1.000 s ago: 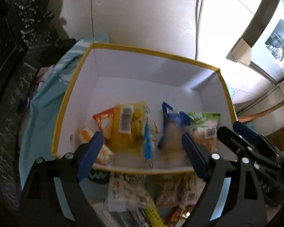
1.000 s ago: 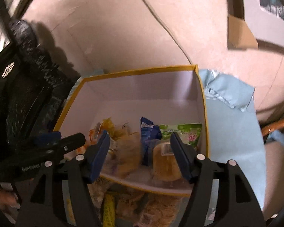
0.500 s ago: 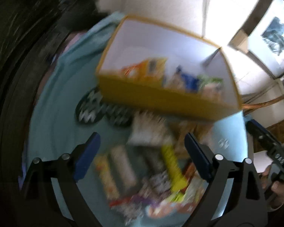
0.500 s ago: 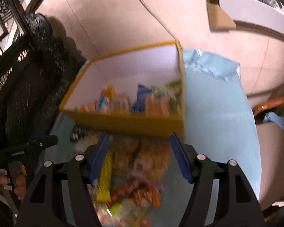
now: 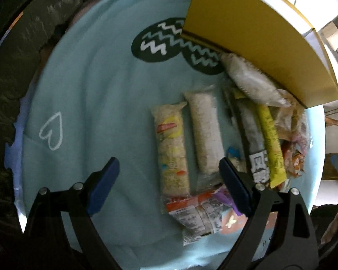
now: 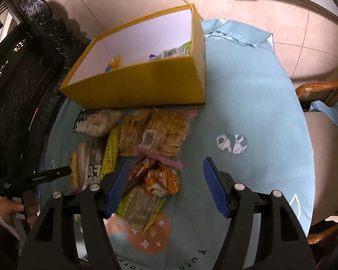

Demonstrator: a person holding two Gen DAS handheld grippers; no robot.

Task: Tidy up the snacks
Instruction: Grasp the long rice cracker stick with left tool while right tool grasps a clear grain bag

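Both tools stand over a heap of loose snack packets on the round table under a pale blue cloth (image 6: 247, 103). The left gripper (image 5: 169, 184) hangs with its blue pads spread wide and nothing between them but the lower end of a long clear packet of puffed rice with a yellow label (image 5: 171, 148). The right gripper (image 6: 166, 186) is also parted, at a moderate gap, and holds nothing; a crumpled orange foil packet (image 6: 162, 180) lies just inside its left pad.

The open yellow cardboard box with a white inside (image 6: 137, 87) sits toward the far edge of the table and already contains several packets. The remaining packets lie packed against its near wall, overlapping one another.

Hazards from this position:

- Packets overlap, so closing jaws may pinch two wrappers at once, or drag a neighbour along
- A plain white rice bar in clear wrap (image 5: 206, 135) lies just beside the labelled one; a slightly offset descent would probably catch both
- Slick film may slip from the pads when gripped at an end rather than mid-length
- The two tools work the same heap and may collide
- A lifted packet may strike the near box wall
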